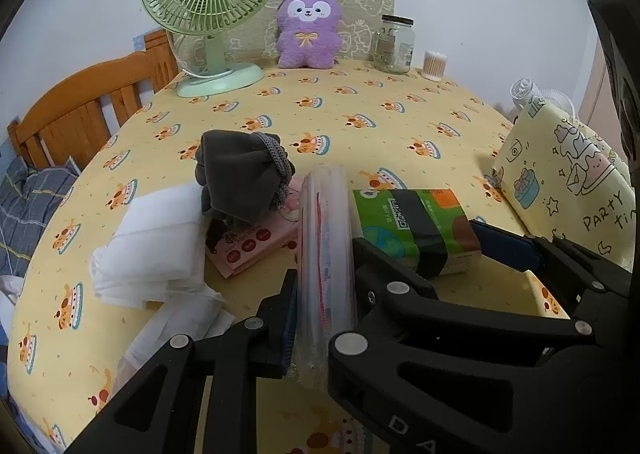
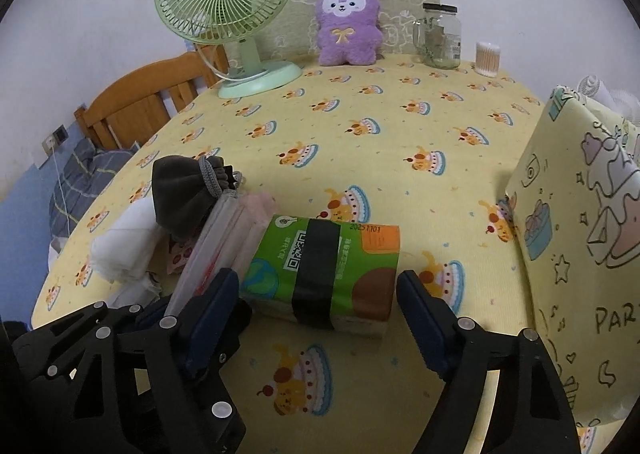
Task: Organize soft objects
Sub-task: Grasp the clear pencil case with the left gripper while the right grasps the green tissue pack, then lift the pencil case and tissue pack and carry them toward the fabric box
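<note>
Left tongs [image 1: 325, 328] pinch a clear plastic packet [image 1: 328, 254] upright on edge, just beside the green tissue pack [image 1: 412, 230]. Right tongs [image 2: 318, 304] spread wide, straddling that tissue pack, pads not touching. Tissue pack lies flat on yellow-clothed worktop [image 2: 360, 126]; dark pouch [image 2: 188, 194] rests behind.

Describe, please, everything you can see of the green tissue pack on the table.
The tissue pack is a soft block in green plastic wrap with an orange corner, a brown patch, a globe picture and a QR code. A dark band runs around its middle. It lies flat on the yellow tablecloth, its left side against the clear plastic packet that the left gripper holds. The right gripper is open around it, the fingers not clearly touching.
</note>
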`<state>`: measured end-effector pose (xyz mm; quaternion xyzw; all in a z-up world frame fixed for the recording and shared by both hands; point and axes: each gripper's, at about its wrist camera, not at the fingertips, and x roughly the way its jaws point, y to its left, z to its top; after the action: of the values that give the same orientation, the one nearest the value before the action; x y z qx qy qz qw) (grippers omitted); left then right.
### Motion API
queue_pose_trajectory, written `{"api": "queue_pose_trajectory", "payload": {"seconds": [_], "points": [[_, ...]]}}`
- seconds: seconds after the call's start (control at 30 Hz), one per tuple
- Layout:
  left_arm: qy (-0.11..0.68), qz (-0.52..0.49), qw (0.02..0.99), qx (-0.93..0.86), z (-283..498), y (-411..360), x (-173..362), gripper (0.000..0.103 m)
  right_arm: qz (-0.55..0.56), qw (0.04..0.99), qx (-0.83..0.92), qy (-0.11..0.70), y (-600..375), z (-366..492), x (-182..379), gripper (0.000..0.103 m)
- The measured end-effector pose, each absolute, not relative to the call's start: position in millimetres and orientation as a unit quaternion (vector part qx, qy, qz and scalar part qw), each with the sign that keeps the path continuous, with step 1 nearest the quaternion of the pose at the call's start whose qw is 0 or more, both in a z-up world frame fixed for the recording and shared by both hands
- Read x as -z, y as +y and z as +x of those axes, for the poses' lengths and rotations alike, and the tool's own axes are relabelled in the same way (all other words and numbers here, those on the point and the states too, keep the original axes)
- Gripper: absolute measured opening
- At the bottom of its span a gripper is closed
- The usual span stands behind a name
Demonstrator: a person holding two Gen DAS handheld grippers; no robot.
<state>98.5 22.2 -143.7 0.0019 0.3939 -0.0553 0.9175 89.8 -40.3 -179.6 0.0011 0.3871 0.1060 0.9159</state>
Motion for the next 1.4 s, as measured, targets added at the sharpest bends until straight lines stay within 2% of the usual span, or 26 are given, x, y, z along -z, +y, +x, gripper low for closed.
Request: {"api": "queue_pose_trajectory", "payload": {"seconds": [0.47,0.5,0.73,1.4], "points": [[0.396,0.012,0.917,0.039,98.7,24.9,143.2,0.024,0.0,0.916,-0.096,0.388,-41.0,93.8,178.5,0.083],[0.396,0.013,0.917,0.038,99.4,24.9,143.7,0.024,-0.005,0.916,-0.094,0.39,-39.4,94.6,178.6,0.078],[0.395,0.009,0.918,0.044,100.7,23.3,142.4,0.022,-0.007,0.918,-0.087,0.387,-40.2,93.5,177.7,0.07],[0.364,0.008,0.93,0.048,85.2,6.8,118.7,0.021,0.011,0.933,-0.069,0.354,-57.2,67.1,152.0,0.07]]}}
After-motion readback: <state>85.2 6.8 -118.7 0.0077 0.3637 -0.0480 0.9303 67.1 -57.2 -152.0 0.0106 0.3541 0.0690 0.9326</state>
